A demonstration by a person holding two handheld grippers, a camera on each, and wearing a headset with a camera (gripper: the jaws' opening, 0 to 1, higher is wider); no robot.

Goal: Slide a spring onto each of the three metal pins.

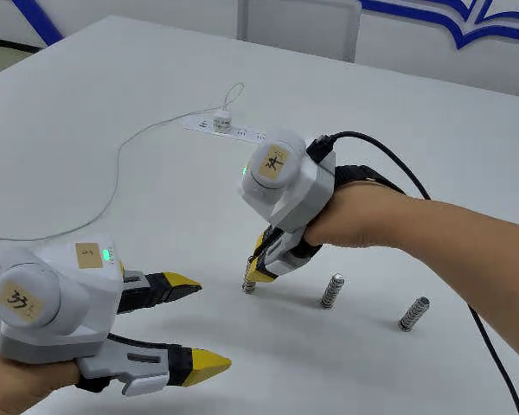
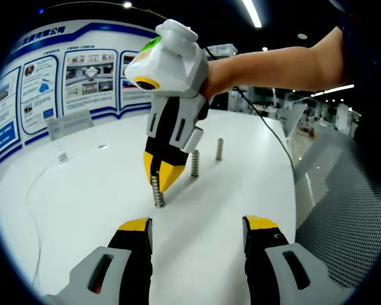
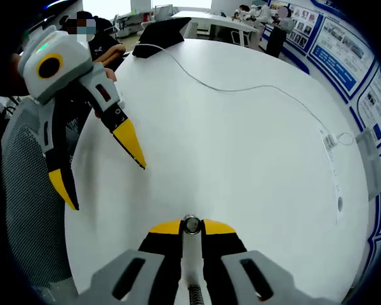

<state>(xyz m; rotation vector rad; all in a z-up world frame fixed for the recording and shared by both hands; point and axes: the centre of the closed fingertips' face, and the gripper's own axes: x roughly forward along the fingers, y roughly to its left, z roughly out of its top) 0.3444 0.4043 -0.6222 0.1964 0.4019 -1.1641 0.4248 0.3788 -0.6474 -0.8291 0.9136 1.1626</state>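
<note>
Three small metal springs stand upright in a row on the white table [image 1: 112, 104]. My right gripper [image 1: 258, 272] points straight down over the leftmost spring [image 1: 249, 284] and is shut on it. In the left gripper view its yellow fingertips [image 2: 171, 175] pinch the top of that spring [image 2: 157, 194]. In the right gripper view a round pin top [image 3: 191, 223] sits between the tips of my right gripper [image 3: 191, 229]. The middle spring [image 1: 331, 291] and the right spring [image 1: 413, 313] stand free. My left gripper [image 1: 199, 322] hovers open at the near left, holding nothing.
A white power strip [image 1: 225, 127] with a thin white cable [image 1: 117, 164] lies further back on the table. A black cable [image 1: 398, 169] trails from the right gripper over the person's forearm. A grey mesh surface [image 2: 343, 210] lies beyond the table edge.
</note>
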